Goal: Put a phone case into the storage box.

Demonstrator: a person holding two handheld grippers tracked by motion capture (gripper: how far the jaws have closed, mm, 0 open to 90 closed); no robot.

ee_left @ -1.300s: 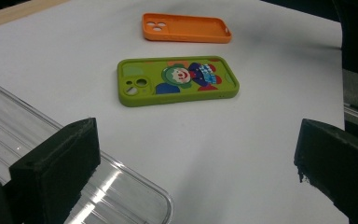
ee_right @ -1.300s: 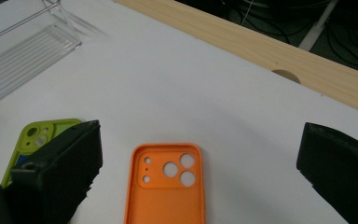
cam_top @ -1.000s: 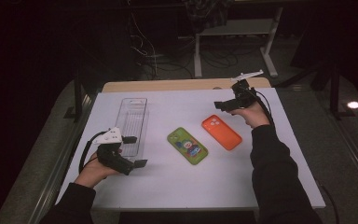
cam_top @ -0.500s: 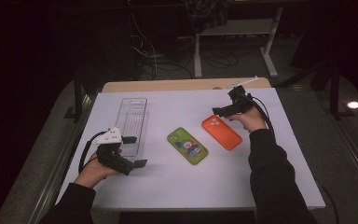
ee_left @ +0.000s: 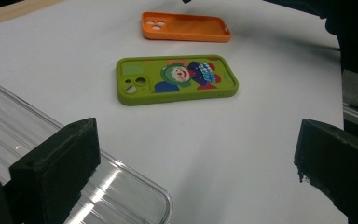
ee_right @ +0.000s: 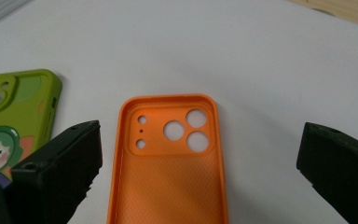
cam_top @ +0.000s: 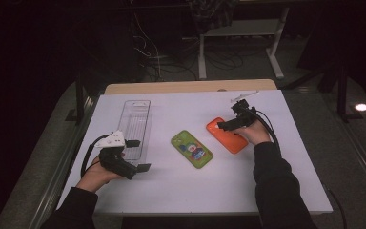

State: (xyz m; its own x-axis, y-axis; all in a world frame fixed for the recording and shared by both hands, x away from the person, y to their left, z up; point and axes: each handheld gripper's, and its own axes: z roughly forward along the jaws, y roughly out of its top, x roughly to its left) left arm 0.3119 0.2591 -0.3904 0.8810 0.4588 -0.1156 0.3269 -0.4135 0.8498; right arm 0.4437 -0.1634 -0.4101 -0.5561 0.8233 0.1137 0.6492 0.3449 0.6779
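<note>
right gripper (cam_top: 225, 125) has come down from the far right corner of the table over the last second, now low over the orange phone case (cam_top: 227, 134); jaws spread wide either side of it, nothing held; case lies inside-up, camera cutouts facing away from the gripper; looks like a pick is being set up; left gripper (cam_top: 139, 155) hasn't moved, parked jaws apart beside the clear tray (cam_top: 136, 125); green clown case (cam_top: 191, 149) flat mid-table, untouched
</note>
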